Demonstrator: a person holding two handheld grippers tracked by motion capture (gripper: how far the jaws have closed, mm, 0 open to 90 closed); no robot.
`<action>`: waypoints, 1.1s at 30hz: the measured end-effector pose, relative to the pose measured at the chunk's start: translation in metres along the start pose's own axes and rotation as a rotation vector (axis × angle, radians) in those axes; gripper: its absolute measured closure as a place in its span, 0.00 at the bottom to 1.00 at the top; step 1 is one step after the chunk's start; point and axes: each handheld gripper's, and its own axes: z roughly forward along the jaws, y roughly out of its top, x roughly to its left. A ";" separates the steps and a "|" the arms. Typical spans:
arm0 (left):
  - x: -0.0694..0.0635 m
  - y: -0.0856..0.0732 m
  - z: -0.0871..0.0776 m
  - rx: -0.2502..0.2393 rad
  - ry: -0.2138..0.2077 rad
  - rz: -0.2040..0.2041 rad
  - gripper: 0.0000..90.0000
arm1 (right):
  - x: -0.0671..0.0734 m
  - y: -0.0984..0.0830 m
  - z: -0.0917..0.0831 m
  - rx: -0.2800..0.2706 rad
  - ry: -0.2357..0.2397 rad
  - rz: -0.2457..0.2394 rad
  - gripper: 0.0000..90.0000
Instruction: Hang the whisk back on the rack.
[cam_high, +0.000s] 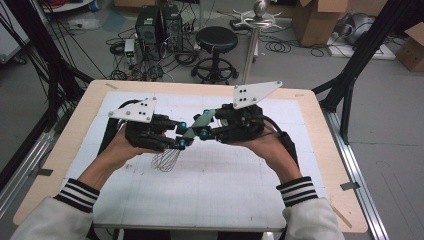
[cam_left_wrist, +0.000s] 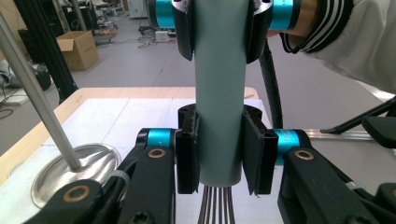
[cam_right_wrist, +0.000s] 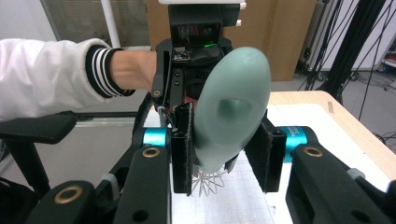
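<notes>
I clamp the left gripper (cam_high: 181, 143) low on the whisk (cam_high: 192, 131) handle; the right gripper (cam_high: 206, 132) grips its top, sharing the hold above the table (cam_high: 210, 200).

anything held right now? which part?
Yes: a whisk, by its green handle. The left gripper clamps the handle near the wires; the right gripper clamps its butt end.

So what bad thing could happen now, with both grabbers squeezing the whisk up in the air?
Both the left gripper and the right gripper clamp the whisk's smooth green handle above the table. If the hands pull apart or twist differently, it could slip out. The thin whisk wires hang low and might bend against the mat.
</notes>
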 end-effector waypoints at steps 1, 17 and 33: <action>0.000 0.000 0.001 0.002 0.005 0.003 0.77 | 0.000 0.000 0.000 0.005 -0.002 0.006 0.72; 0.001 -0.004 0.002 0.043 0.067 0.016 0.55 | -0.001 0.002 -0.003 0.032 -0.043 0.017 0.73; -0.008 -0.018 -0.026 0.124 0.262 -0.038 0.02 | -0.008 -0.001 -0.030 0.054 -0.141 0.137 0.73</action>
